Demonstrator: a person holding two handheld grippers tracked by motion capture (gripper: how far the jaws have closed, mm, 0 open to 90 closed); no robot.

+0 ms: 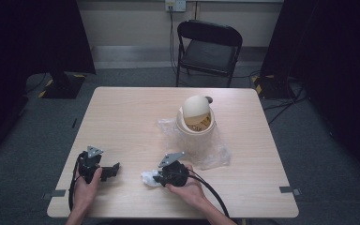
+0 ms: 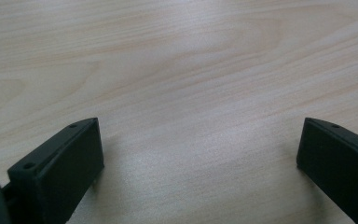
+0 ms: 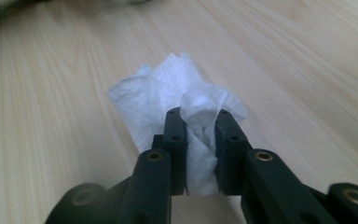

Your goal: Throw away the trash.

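One pale wooden bench [image 1: 136,122] stands on a grey carpeted floor [image 1: 37,122], with a black folding chair [image 1: 209,49] beyond its far edge and a wall socket [image 1: 175,5] on the cream wall behind. Dark curtains [image 1: 37,35] hang at both sides of the room, and bits of tape mark the bench's near corners.

A small cream bin [image 1: 195,123] with a swing lid stands right of the bench's middle, on a sheet of clear plastic [image 1: 213,150]; something yellow with dark print shows through its opening, but I cannot tell what it is.

The left tool [image 1: 114,169] rests low near the front left of the bench, held in the person's left hand [image 1: 85,187], its jaws spread wide apart with bare wood between them. The right tool [image 1: 155,178], held in the right hand [image 1: 187,187], is clenched on a crumpled white tissue [image 3: 168,93], which lies on the bench near the front, in front of the bin and just clear of the plastic.
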